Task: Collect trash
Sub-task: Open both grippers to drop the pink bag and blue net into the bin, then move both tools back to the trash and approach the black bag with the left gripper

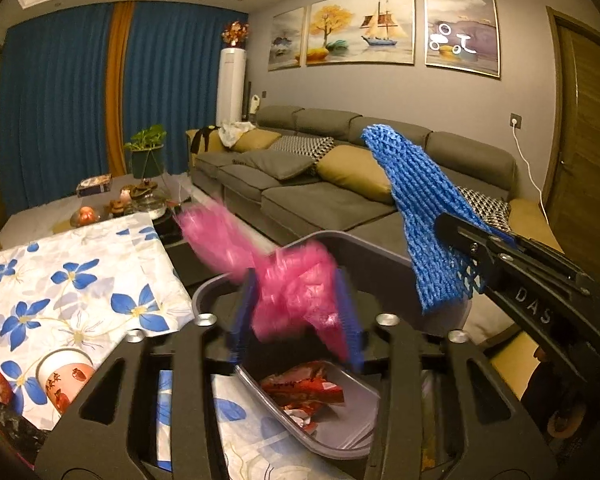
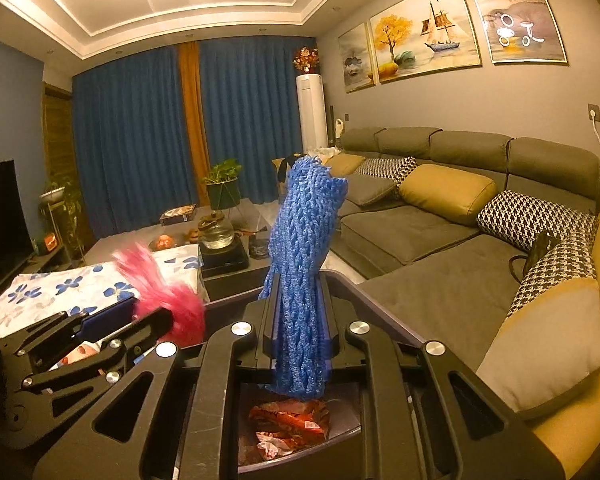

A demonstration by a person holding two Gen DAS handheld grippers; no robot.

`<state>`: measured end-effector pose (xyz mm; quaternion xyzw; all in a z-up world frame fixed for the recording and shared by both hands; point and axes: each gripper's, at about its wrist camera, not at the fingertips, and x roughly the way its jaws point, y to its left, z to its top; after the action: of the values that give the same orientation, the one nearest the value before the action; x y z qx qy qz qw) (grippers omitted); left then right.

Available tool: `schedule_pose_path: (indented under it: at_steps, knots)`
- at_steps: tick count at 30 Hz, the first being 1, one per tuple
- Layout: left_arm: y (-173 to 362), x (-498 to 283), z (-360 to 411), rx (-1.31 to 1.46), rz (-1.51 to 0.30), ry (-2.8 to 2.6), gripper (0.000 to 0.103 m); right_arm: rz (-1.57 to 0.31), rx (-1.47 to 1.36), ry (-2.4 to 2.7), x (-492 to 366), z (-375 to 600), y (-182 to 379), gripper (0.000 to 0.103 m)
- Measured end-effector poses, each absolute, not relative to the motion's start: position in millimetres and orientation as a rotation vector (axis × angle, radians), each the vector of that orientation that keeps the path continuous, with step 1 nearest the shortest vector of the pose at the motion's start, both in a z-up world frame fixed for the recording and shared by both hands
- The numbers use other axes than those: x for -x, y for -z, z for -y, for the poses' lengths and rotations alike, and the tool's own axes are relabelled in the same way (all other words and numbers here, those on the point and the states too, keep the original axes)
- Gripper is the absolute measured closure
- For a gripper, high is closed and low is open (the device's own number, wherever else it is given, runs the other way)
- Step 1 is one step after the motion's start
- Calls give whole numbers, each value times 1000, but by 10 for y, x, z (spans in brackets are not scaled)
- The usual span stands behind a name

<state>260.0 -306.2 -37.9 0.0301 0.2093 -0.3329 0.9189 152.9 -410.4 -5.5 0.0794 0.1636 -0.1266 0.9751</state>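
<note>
Step in hand, by the look of it: dropping both nets into the grey bin [image 1: 380, 250], just right of the floral-cloth counter [image 1: 80, 280], with red wrappers [image 1: 304, 388] already at its bottom.

Left tool [image 1: 296, 280]: above the bin's near-left part, pink foam net [image 1: 300, 300] between its blue pads, heavily blurred. Pressed by the pads or merely flanked by them, cannot tell through the blur.

Right tool [image 2: 300, 284]: clamped narrowly on the blue foam net [image 2: 304, 264], which stands upright above the jaws and hangs below them, over the bin's opening.

To do it well:
- Spread the left jaws fully and hold steady over the opening, not the rim. Light foam likely to cling to a pad or drift toward the counter.
- Tip the right tool downward before letting go, so the tall upper end falls inward rather than over the far rim toward the sofa [image 2: 440, 240].
- Keep the two tools apart above the bin.
</note>
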Motion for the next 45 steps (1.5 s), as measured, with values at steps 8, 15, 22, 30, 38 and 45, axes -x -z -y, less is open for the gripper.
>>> schedule_pose_path:
  at_steps: [8, 15, 22, 30, 38, 45]
  knots:
    - [354, -2617, 2868, -10, -413, 621, 22, -320, -182, 271, -1489, 4134, 16, 54]
    - [234, -2471, 2570, -1, -379, 481, 12, -296, -177, 287, -1337, 4030, -51, 33]
    - [93, -2152, 2061, 11, -361, 360, 11, -273, -177, 267, -1122, 3773, -83, 20]
    - [63, -1694, 1246, 31, -326, 199, 11, -271, -137, 163, -977, 3140, -55, 18]
    - [185, -1318, 305, 53, -357, 10, 11, -322, -103, -15, -950, 2242, 58, 18]
    - [283, -1058, -341, 54, -370, -103, 11, -363, -70, -111, -904, 1600, 204, 18]
